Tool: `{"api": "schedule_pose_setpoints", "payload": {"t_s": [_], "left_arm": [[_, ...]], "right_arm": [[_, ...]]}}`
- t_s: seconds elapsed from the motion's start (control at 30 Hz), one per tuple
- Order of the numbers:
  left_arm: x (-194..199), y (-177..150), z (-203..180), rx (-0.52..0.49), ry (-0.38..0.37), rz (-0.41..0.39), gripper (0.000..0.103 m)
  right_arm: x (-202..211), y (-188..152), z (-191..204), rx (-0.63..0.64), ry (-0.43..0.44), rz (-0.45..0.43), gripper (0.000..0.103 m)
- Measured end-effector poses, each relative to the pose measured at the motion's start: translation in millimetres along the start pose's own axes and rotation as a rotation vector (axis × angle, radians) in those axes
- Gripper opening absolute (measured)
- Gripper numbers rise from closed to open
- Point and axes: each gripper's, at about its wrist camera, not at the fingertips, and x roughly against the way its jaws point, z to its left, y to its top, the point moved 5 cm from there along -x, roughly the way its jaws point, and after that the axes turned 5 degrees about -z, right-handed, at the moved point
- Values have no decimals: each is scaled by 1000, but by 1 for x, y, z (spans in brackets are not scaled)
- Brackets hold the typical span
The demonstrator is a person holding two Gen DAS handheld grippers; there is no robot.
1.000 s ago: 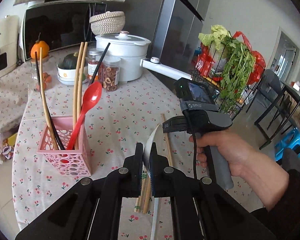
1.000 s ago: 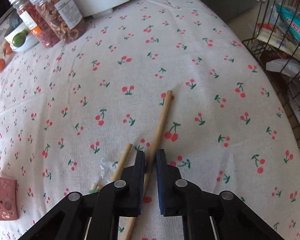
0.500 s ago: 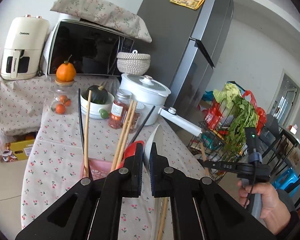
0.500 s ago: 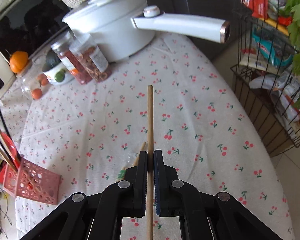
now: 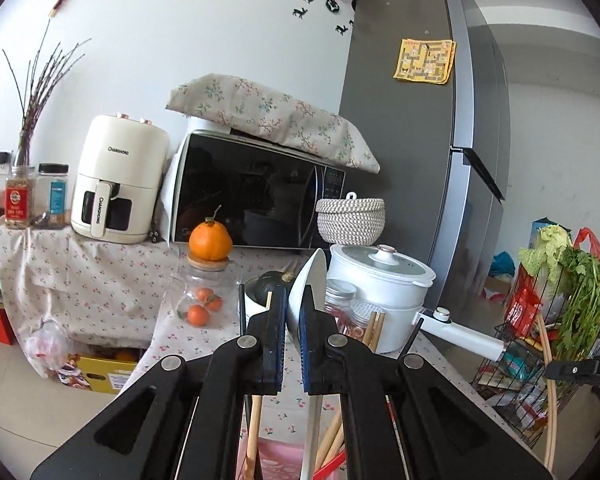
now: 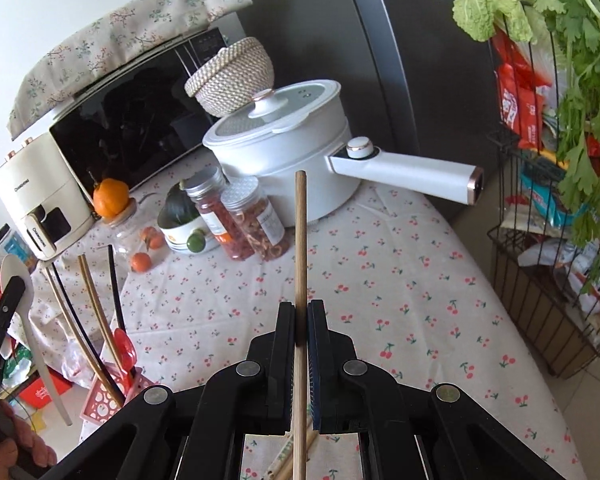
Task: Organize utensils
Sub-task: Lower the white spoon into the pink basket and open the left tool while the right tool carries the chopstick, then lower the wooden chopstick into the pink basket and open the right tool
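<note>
My left gripper (image 5: pixel 293 312) is shut on a white spoon (image 5: pixel 310 284), bowl up, its handle hanging down toward the pink utensil basket (image 5: pixel 276 460) below. That spoon also shows in the right wrist view (image 6: pixel 18 280), above the basket (image 6: pixel 108 396), which holds chopsticks and a red spoon (image 6: pixel 125 350). My right gripper (image 6: pixel 301 320) is shut on a wooden chopstick (image 6: pixel 300 240), held upright above the table. More chopsticks (image 6: pixel 288 456) lie on the cherry-print tablecloth (image 6: pixel 380 280) under it.
A white pot (image 6: pixel 288 140) with a long handle, two jars (image 6: pixel 244 220), a bowl and an orange stand at the table's back. A microwave (image 5: pixel 256 196) and air fryer (image 5: pixel 116 184) sit behind. A wire rack with greens (image 6: pixel 560 160) stands on the right.
Both grippers have risen and tilted up. The left one carried the white spoon over the pink basket. The right one lifted the chopstick higher off the table.
</note>
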Motion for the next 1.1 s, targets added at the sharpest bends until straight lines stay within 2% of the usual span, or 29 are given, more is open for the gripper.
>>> {"api": "schedule_pose_setpoints", "payload": {"t_s": [0.23,0.57,0.6,0.7,0.87,1.0,1.1], "left_arm": [[-6,-22,-2,-51,21,-36,6],[-4,-45,20,17,36,84,8],[-2,-45,20,17,30,93,10],[4,-44,21,19,12,119,26],[11,-41,24,29,-8,194,29],[24,-33,27,16,-18,285,54],[38,-24,33,-13,-13,346,67]], "right_arm": [[-7,2,4,42,8,-12,4],[-9,0,14,81,18,-22,4],[-8,0,16,83,21,-26,4],[-3,1,24,88,36,-43,4],[4,1,38,83,63,-54,4],[12,0,52,83,97,-67,4],[19,1,65,87,127,-94,4]]}}
